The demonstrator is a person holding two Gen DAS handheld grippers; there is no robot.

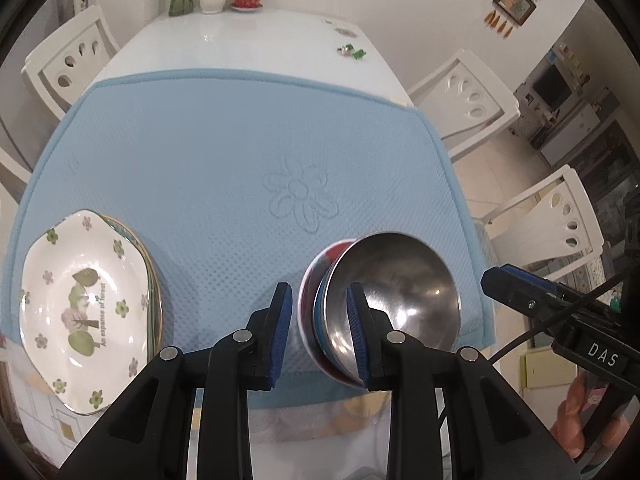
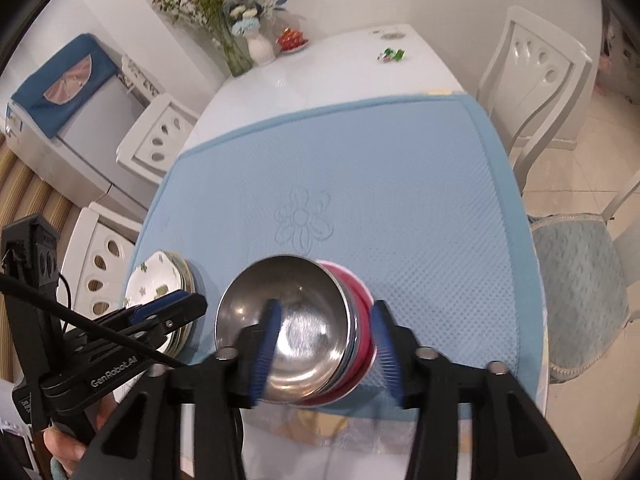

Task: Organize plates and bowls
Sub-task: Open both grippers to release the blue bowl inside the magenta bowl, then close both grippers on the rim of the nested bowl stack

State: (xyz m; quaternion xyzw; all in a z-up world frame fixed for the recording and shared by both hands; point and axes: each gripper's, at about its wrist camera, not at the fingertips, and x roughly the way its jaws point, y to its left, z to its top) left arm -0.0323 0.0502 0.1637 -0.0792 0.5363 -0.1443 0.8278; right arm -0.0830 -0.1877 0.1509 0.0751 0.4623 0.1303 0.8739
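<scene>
Left hand-held gripper (image 1: 316,324) hovers with its jaws narrowly parted, one blue pad over the rim of the steel bowl (image 1: 400,296) and the other outside it, nothing clamped. Right hand-held gripper (image 2: 326,350) stands wider, its pads either side of the same nested stack of bowls (image 2: 352,332), steel one on top, red one beneath, not pressing. That stack sits on the blue mat (image 2: 400,184) near the tabletop's (image 1: 248,40) front edge. Off to the left gripper's left, the flowered plates (image 1: 84,308) rest piled on the mat.
</scene>
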